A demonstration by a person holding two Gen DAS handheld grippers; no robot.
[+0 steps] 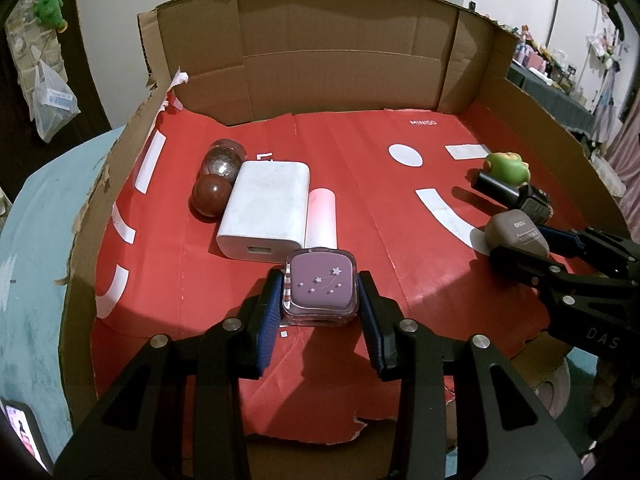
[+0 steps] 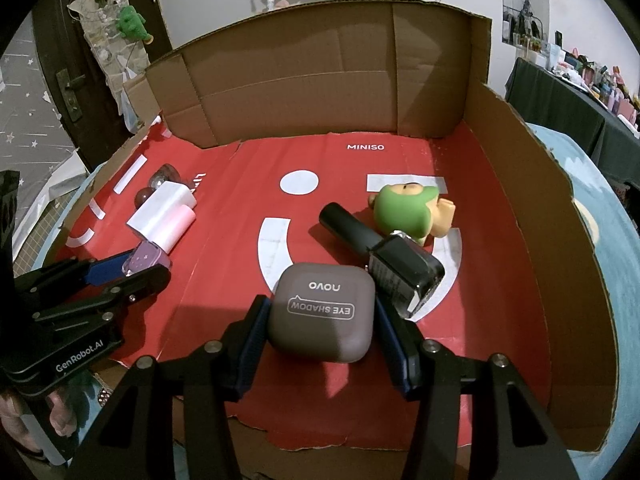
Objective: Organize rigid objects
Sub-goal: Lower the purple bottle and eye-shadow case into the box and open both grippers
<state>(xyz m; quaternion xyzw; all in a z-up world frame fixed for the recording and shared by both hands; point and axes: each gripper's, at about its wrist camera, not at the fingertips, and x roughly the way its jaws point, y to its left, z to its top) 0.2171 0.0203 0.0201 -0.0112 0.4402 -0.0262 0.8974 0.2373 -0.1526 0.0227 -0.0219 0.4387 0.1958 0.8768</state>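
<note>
Left hand pose: you hold the left gripper (image 1: pixel 320 300) tilted steeply down toward the red liner (image 1: pixel 352 184) of the cardboard box (image 1: pixel 340 56), low on the near left part of the floor
Left gripper grip: its blue pads (image 1: pixel 269 312) sit against the two sides of the purple star case (image 1: pixel 320 286), so you are pinching it; the case rests low on the liner, and whether it is lifted clear you cannot tell
Right hand pose: your right gripper (image 2: pixel 318 320) points down at a similar slant, over the near right part of the box floor
Right gripper grip: the jaws stand partly spread around the brown eye shadow case (image 2: pixel 324 316); the pads appear to press its sides, gripping it
Purple star case position: just in front of the pink cylinder (image 1: pixel 321 216), which lies beside the white charger block (image 1: pixel 266 212)
Balls: a brown ball (image 1: pixel 211 194) and a glittery clear ball (image 1: pixel 222 164) touch the far left side of the white block
Eye shadow case position: its right edge is up against the black bottle (image 2: pixel 404 276), which lies on its side
Right cluster: a black tube (image 2: pixel 348 226) lies just beyond the bottle, and a green toy figure (image 2: pixel 414 210) sits beside both
Your own hand: a little of it shows under the left gripper's body at the lower left of the right wrist view
</note>
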